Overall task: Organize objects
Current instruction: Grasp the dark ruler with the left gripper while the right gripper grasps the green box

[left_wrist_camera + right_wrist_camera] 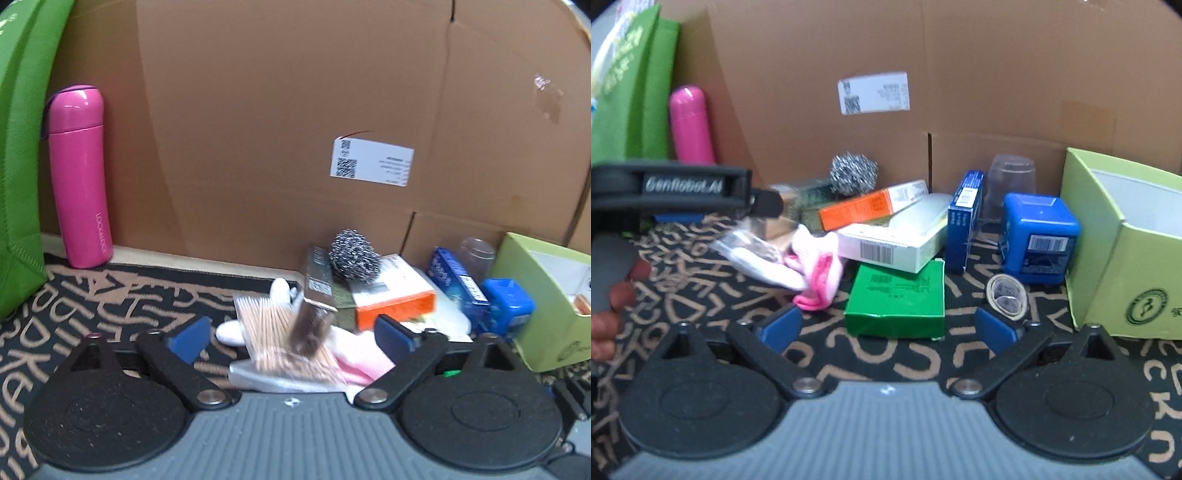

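Observation:
My left gripper [291,338] is open, its jaws on either side of a clear bag of wooden cotton swabs [280,332] that lies on pink-and-white socks [354,354]. A blurred brown box [314,317] stands tilted over the bag. The left gripper also shows at the left of the right wrist view [713,218], over the same bag [750,247]. My right gripper [886,328] is open and empty just in front of a green box [897,299]. A light green open box [1126,243] stands at the right.
A pile holds a steel scourer [854,172], an orange-and-white box [871,203], a white box [894,243], a dark blue box [964,218], a blue cube container [1039,236], a clear cup [1010,177] and a tape roll [1006,295]. A pink bottle [77,177], a green bag [18,147] and a cardboard wall [277,110] stand behind.

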A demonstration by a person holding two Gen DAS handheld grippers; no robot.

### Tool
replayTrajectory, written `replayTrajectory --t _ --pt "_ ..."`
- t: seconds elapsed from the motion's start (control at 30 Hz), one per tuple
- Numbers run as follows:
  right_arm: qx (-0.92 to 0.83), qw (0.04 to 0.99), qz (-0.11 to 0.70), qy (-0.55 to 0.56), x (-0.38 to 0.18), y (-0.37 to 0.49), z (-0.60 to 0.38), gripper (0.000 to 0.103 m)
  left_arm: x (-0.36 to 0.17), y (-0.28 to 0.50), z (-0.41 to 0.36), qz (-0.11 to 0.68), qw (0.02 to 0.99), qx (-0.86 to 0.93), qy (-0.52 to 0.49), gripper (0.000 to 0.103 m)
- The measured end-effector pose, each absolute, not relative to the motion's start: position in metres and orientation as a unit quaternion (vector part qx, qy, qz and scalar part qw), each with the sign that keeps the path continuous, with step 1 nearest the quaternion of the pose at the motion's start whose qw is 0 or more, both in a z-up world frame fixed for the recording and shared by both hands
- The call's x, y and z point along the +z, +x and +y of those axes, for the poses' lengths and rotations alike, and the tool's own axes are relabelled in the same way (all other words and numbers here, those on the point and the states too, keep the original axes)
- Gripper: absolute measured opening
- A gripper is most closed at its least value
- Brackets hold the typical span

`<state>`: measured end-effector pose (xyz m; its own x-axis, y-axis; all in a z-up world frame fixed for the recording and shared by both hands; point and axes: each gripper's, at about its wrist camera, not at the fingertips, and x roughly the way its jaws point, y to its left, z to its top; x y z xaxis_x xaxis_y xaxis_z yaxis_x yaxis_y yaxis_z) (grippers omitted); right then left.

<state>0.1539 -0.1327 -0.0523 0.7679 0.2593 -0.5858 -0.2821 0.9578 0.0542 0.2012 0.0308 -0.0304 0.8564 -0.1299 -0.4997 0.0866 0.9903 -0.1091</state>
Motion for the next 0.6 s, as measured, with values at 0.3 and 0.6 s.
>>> replayTrajectory --t 0.3,0.6 --pt "0.143 0.936 0.322 -0.013 -0.059 0.157 -0.131 0.061 -0.035 0.232 0.037 0.297 0.949 -0.084 -0.069 0.031" --pt "0.167 0.934 0.314 -0.021 -0.038 0.104 -0.147 0.061 -0.021 0.176 0.056 0.308 0.937 -0.13 -0.105 0.023"
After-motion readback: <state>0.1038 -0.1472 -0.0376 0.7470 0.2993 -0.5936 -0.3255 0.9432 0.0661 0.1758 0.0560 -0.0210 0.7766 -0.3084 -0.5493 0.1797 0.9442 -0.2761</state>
